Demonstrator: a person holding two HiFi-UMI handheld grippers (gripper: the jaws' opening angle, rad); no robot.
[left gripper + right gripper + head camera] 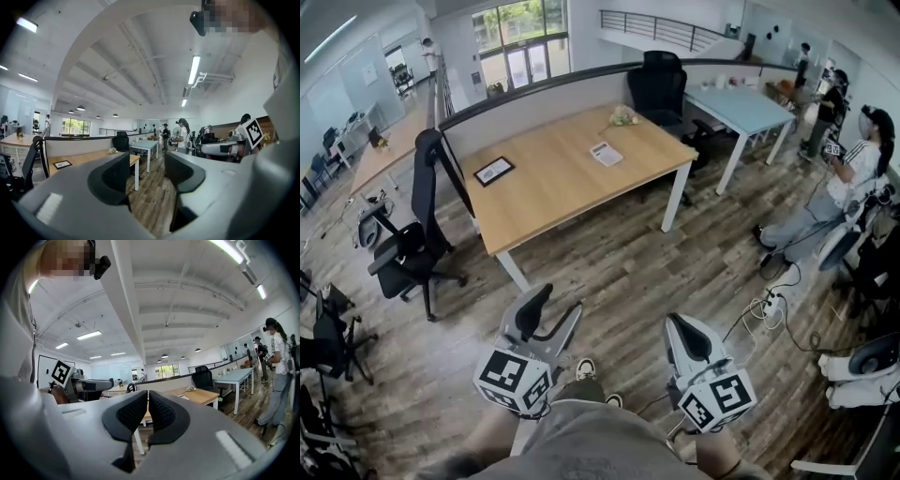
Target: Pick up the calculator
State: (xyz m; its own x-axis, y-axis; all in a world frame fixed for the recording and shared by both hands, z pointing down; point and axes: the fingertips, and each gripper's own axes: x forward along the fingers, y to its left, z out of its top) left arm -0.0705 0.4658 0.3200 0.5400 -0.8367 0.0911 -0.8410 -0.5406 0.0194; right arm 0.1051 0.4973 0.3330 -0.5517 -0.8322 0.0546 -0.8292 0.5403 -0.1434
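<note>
The calculator (pixel 606 153), a small white flat slab, lies on the wooden desk (pixel 553 192) toward its far right part, well ahead of both grippers. My left gripper (pixel 551 317) hovers over the floor at the lower left, its jaws apart with nothing between them; in the left gripper view (pixel 147 176) floorboards show through the gap. My right gripper (pixel 686 339) is held beside it at the lower right, its ribbed pads (pixel 161 412) pressed together on nothing. Both point level toward the desk.
A black-framed tablet (pixel 493 171) and a small bunch of flowers (pixel 623 116) also lie on the desk. Black office chairs stand at its left (pixel 417 234) and behind it (pixel 656 89). A pale blue table (pixel 741 108), a seated person (pixel 853 178) and floor cables (pixel 773 305) are at the right.
</note>
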